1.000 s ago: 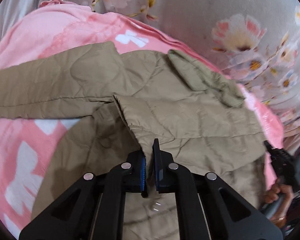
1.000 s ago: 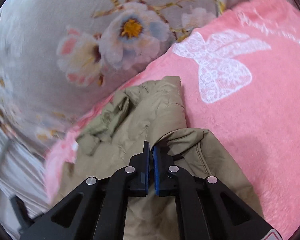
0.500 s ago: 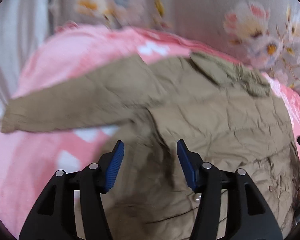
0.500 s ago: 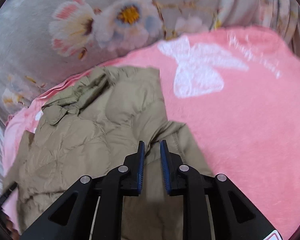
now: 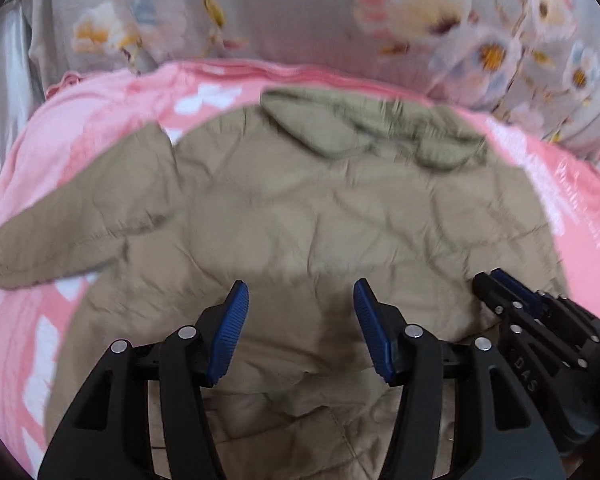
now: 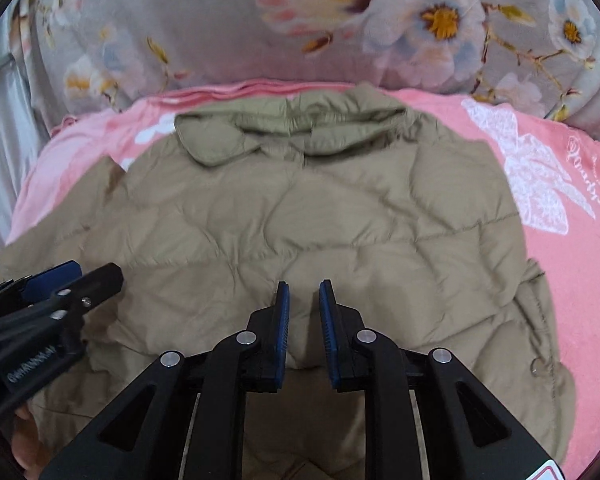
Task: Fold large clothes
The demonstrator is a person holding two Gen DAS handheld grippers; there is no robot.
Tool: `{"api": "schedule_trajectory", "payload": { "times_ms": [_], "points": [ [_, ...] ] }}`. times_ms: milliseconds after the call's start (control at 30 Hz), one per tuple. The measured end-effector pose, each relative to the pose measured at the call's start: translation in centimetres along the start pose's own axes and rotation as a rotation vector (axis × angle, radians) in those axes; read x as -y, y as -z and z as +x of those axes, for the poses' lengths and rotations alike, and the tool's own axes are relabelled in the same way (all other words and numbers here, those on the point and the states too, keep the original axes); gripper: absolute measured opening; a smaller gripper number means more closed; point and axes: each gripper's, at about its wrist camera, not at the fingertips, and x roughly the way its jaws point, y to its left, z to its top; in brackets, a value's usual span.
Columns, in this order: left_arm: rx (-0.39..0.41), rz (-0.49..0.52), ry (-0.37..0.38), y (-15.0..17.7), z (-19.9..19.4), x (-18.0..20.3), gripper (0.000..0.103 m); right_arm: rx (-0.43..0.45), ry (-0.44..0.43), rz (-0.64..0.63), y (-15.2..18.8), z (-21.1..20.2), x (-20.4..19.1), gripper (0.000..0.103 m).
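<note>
Khaki quilted jacket (image 5: 320, 216) lying spread on a pink plush blanket (image 6: 580, 300), collar toward a grey floral cloth (image 6: 204, 20), one sleeve extending left. Left gripper (image 5: 300, 324) above the lower jacket, jaws wide apart, nothing between. Right gripper (image 6: 303, 322) beside it, jaws narrowly apart, holding nothing.

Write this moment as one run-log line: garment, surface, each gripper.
garment: tan jacket spread flat, collar far | surface: pink blanket | left gripper: open, empty | right gripper: slightly open, empty
</note>
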Motion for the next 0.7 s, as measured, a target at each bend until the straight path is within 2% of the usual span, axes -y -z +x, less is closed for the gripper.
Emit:
{"api": "schedule_trajectory", "payload": {
  "times_ms": [67, 300, 700],
  "points": [
    [-0.026, -0.006, 0.0, 0.7, 1.4, -0.1, 0.053, -0.016, -0.011, 0.014, 0.6, 0.6, 0.3, 0.017],
    [0.023, 0.01, -0.032, 2.9, 1.9, 0.3, 0.054, -0.03, -0.039, 0.056, 1.4, 1.9, 0.9, 0.012],
    [0.036, 0.05, -0.096, 3.0, 2.4, 1.3, 0.054, -0.03, -0.014, 0.043, 1.5, 2.4, 0.8, 0.012]
  ]
}}
